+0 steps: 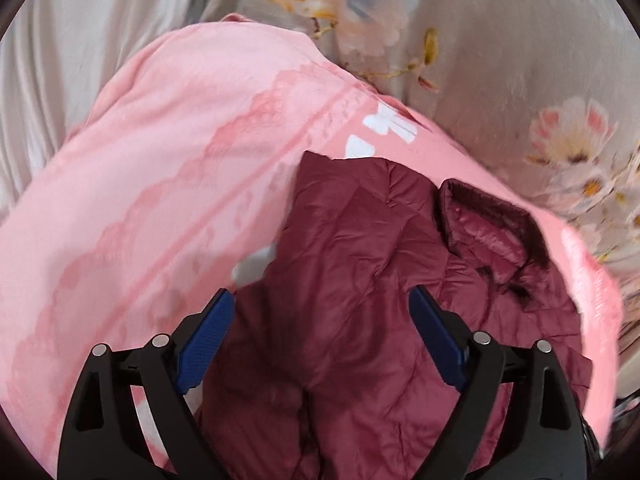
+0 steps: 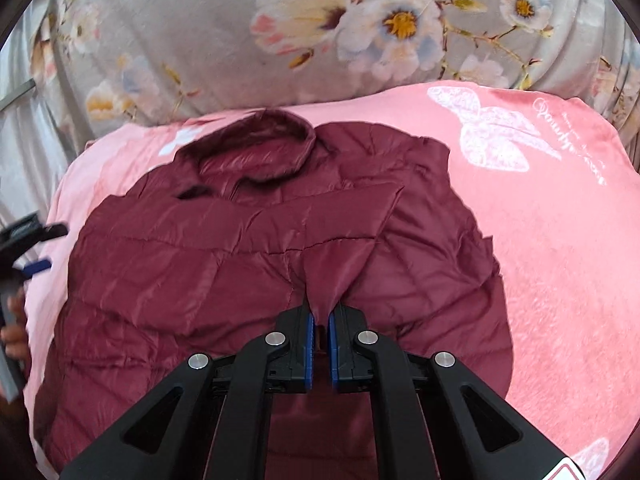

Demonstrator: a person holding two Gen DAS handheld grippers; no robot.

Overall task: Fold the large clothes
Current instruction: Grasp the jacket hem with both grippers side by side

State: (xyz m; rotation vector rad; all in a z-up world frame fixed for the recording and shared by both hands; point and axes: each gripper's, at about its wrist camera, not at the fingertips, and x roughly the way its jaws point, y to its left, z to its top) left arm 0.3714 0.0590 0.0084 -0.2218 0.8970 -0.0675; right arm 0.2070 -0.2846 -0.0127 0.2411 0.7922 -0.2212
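Where right tongs (image 2: 320,322) pinch, quilted jacket (image 2: 248,248) seemingly puckers.

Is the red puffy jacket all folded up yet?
Not yet. The jacket lies mostly spread on the pink blanket; the right gripper pinches one flap.

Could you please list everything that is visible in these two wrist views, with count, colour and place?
puffer jacket: one, maroon, quilted, spread on the pink blanket with its collar toward the far side
pink blanket: one, pink with white butterfly prints and script, under the jacket
floral bedding: one, grey with white, pink and blue flowers, behind the blanket
pale cloth: one, whitish, at the far left beside the bedding; what it is cannot be told
right gripper: one, black with blue pads, shut on a pinched fold of the jacket
left gripper: one, black with blue pads, open over the jacket, nothing pressed between its pads
hand: one, at the left edge of the right wrist view, holding the left gripper
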